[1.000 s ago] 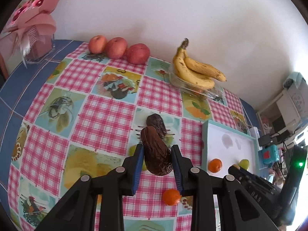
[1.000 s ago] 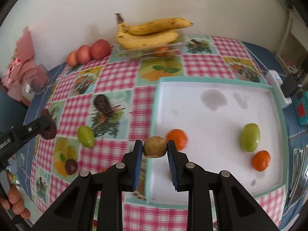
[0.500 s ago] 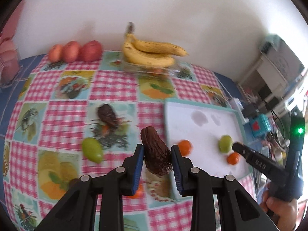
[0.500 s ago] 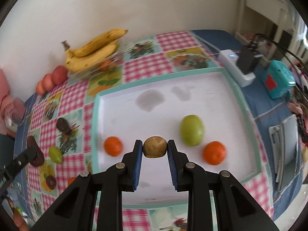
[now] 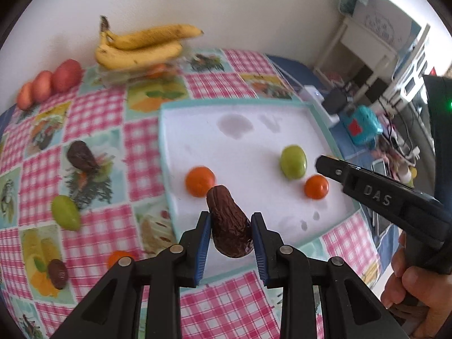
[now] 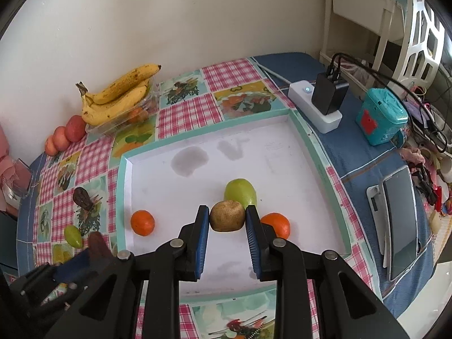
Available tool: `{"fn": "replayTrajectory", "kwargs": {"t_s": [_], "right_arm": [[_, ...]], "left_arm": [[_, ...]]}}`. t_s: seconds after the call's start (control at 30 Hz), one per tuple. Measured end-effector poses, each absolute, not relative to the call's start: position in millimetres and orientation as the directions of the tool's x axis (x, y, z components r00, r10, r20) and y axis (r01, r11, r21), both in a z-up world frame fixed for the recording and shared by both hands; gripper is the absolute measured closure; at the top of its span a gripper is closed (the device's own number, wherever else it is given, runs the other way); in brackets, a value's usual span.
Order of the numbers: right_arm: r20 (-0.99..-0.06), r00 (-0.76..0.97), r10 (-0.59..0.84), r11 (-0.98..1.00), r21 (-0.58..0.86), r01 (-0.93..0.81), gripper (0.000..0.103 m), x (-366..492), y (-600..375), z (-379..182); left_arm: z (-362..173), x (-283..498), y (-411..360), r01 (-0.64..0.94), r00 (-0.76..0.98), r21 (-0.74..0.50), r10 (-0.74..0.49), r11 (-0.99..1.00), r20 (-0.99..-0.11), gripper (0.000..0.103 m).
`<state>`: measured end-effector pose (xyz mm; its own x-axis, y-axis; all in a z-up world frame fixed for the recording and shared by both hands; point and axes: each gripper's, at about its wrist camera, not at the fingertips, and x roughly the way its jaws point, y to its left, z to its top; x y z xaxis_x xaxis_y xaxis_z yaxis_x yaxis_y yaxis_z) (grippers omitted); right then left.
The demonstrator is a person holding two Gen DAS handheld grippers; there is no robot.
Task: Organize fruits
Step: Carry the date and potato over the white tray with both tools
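A dark wrinkled fruit (image 5: 229,226) is pinched between the blue pads of the left gripper (image 5: 230,236), held above the near edge of the white tray (image 5: 166,152). A round brown fruit (image 6: 227,216) is clamped in the right gripper (image 6: 227,227) over the tray, where a green fruit (image 6: 241,190) and two oranges (image 6: 142,222) are seen lying, the bananas (image 6: 118,96) far left.

Checked tablecloth (image 6: 183,113) carries white tray (image 6: 310,147), bananas (image 6: 118,96), apples (image 6: 75,128).
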<state>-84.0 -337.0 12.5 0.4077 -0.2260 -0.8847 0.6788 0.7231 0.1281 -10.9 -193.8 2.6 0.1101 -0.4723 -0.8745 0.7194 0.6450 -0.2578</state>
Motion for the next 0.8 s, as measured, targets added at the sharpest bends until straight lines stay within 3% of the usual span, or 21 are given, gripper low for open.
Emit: {"fn": "replayTrajectory", "kwargs": {"t_s": [0.33,0.8], "right_arm": [[-0.948,0.295,-0.117,0.723,0.122,0.68,0.075,-73.1,-338.7,-45.2],[-0.964,0.251,-0.092,0.708,0.114,0.697,0.075,-72.6,-344.2,-67.9]], "left_arm": [[-39.3,-22.8,-215.4,0.74,0.051,-0.218,-0.376,0.636,-0.925,0.072],[-48.1,-24.8,-222.4,0.743,0.037,-0.215,-0.36,0.634,-0.932,0.072]]}}
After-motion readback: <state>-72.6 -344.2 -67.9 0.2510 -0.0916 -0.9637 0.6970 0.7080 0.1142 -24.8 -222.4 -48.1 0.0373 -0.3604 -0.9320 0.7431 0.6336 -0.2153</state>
